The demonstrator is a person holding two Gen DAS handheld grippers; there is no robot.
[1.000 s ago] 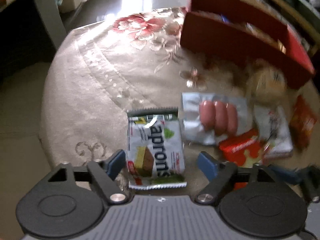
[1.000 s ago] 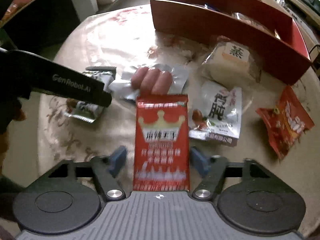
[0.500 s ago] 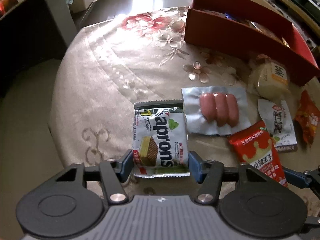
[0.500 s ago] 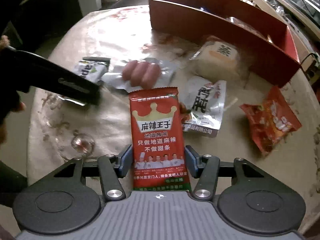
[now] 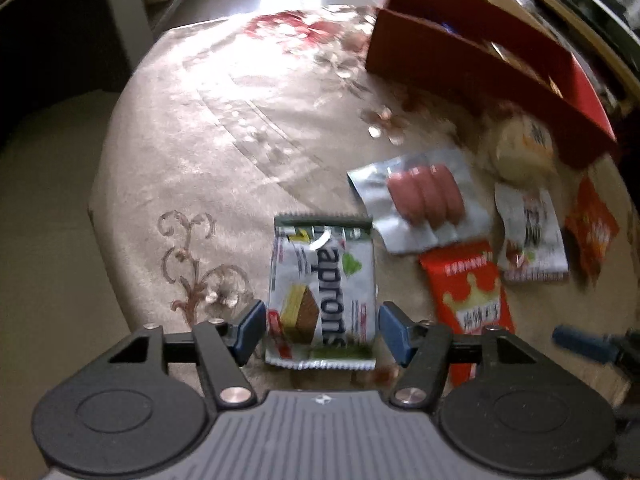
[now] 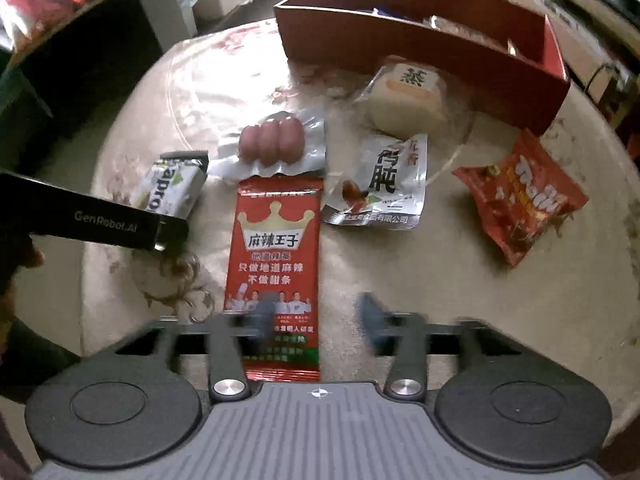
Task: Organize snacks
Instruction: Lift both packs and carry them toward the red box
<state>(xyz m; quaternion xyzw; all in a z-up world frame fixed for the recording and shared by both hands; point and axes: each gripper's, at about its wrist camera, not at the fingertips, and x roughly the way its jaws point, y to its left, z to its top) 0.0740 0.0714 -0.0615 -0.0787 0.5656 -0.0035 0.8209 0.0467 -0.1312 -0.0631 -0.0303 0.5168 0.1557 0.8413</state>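
Observation:
A green and white wafer packet (image 5: 323, 292) lies on the table between the fingers of my left gripper (image 5: 322, 330), whose jaws stand open just outside its edges. It also shows in the right wrist view (image 6: 172, 188). A long red spicy-strip packet (image 6: 276, 260) lies flat under my right gripper (image 6: 316, 318), which is open; its left finger is over the packet's lower part. The strip packet shows in the left wrist view (image 5: 468, 296) too. The red box (image 6: 420, 44) stands at the back.
A sausage pack (image 6: 272, 144), a white bun pack (image 6: 408, 96), a silver packet (image 6: 380, 184) and a red-orange bag (image 6: 520, 200) lie on the round floral tablecloth (image 5: 224, 128). The left gripper's black body (image 6: 92, 220) reaches in from the left.
Both grippers opened from around their packets. The right gripper shifted right, so the red strip packet now lies left of its centre. The wafer packet stayed on the table.

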